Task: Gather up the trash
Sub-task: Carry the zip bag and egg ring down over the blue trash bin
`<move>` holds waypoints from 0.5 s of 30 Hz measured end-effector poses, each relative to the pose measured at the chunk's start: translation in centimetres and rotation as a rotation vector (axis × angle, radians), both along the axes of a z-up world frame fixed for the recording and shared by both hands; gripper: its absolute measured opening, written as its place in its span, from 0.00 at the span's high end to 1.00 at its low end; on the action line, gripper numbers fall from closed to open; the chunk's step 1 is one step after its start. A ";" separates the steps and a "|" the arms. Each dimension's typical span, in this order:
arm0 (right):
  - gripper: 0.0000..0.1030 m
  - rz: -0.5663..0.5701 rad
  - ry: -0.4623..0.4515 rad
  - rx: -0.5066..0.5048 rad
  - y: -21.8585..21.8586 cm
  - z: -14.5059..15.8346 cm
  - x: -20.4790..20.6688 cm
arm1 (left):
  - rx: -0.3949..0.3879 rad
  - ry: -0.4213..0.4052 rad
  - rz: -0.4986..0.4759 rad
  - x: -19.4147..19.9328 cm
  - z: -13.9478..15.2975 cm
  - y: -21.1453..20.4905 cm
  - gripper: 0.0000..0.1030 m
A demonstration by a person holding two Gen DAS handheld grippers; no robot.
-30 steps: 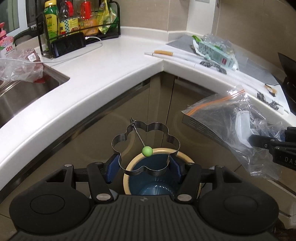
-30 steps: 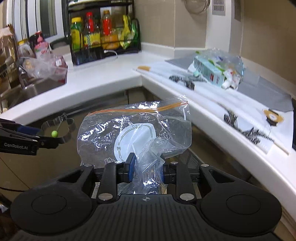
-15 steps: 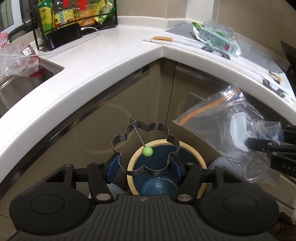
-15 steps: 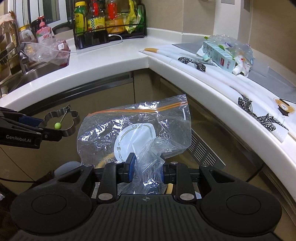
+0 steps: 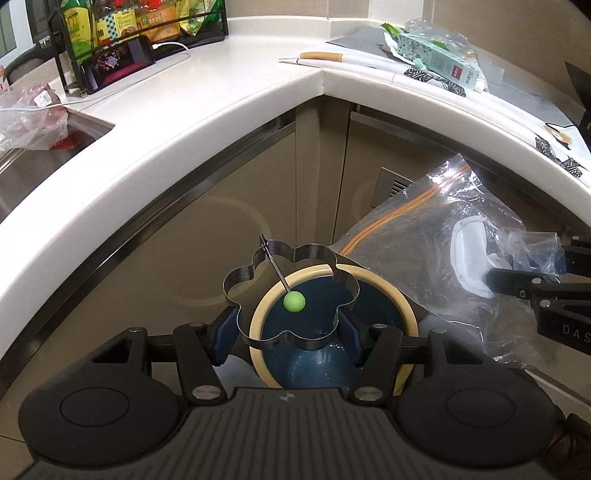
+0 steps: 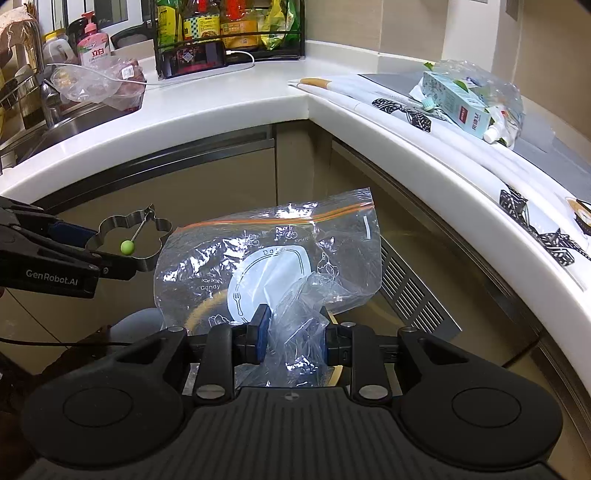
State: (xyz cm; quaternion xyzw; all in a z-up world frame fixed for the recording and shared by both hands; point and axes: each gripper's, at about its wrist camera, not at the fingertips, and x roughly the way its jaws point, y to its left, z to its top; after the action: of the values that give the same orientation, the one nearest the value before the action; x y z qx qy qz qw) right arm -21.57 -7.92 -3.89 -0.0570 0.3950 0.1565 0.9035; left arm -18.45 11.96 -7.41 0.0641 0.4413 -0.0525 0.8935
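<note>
My left gripper (image 5: 290, 330) is shut on a flower-shaped metal egg ring (image 5: 295, 258) with a wire handle ending in a green ball (image 5: 294, 301). It hangs directly over a blue bin with a cream rim (image 5: 402, 306) on the floor. My right gripper (image 6: 293, 338) is shut on a crumpled clear zip bag (image 6: 280, 254) with an orange seal strip. The same bag (image 5: 436, 243) shows at the right of the left wrist view, beside the bin. In the right wrist view the left gripper (image 6: 110, 258) with the ring (image 6: 129, 236) appears at the left.
A curved white countertop (image 5: 207, 122) wraps above both grippers, with beige cabinet doors (image 5: 207, 236) below. On the counter lie a bag of packaging (image 6: 472, 96), a patterned paper strip (image 6: 413, 114), a bottle rack (image 6: 225, 29) and a sink (image 5: 22, 162) holding a plastic bag.
Both grippers have sunk below the counter edge, still holding the ring and the bag. The bin looks larger and sits more squarely under the ring.
</note>
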 end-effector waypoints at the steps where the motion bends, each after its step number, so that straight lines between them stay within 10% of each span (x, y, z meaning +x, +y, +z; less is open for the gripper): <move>1: 0.73 0.003 0.003 0.000 0.0 -0.1 0.2 | 0.002 0.001 0.000 0.1 0.0 0.0 0.39; 15: 0.73 -0.001 0.029 -0.034 0.8 -0.6 1.0 | 0.046 0.011 -0.076 1.2 -0.8 -0.8 0.39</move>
State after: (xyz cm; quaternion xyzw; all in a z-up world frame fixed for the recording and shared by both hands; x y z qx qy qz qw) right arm -20.53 -7.07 -4.44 -0.0701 0.4106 0.1499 0.8967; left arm -17.28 11.18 -8.21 0.1011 0.4444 -0.0767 0.8868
